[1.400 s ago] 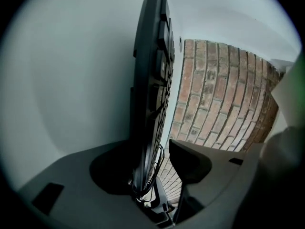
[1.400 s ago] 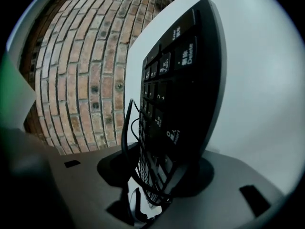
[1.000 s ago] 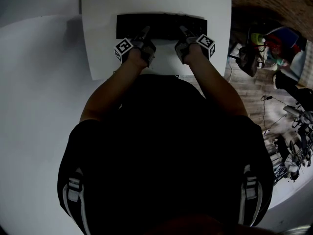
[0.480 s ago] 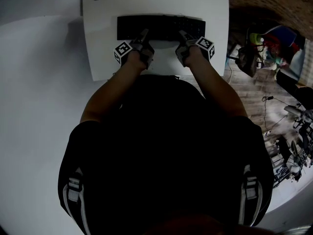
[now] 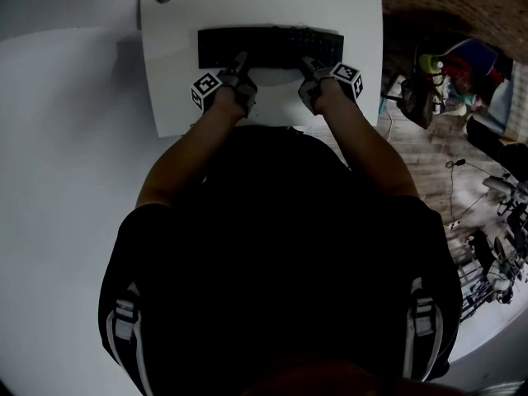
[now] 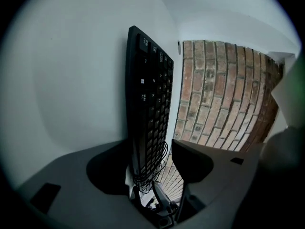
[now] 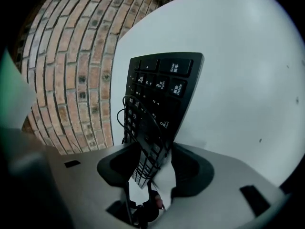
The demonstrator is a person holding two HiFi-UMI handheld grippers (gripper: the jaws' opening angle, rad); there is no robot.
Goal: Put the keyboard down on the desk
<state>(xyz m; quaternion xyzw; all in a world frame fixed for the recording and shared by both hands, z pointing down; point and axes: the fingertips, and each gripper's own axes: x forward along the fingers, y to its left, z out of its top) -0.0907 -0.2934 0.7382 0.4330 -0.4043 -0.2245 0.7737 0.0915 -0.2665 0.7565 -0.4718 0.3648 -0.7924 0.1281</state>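
**Keyboard flat on the table, a gripper at each end of its near side**

The white table carries the black keyboard, which lies flat, set back from the near edge and parallel to it. The left gripper and right gripper sit at the keyboard's near long side. The left fingers are opening, with the keyboard's rim loose between them. The right fingers stand apart around the rim too. A thin black cable loops there

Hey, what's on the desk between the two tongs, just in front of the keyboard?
Nothing: the head view shows bare white desk between the left tongs, whose jaws are opening around the near edge of the keyboard, and the right tongs.
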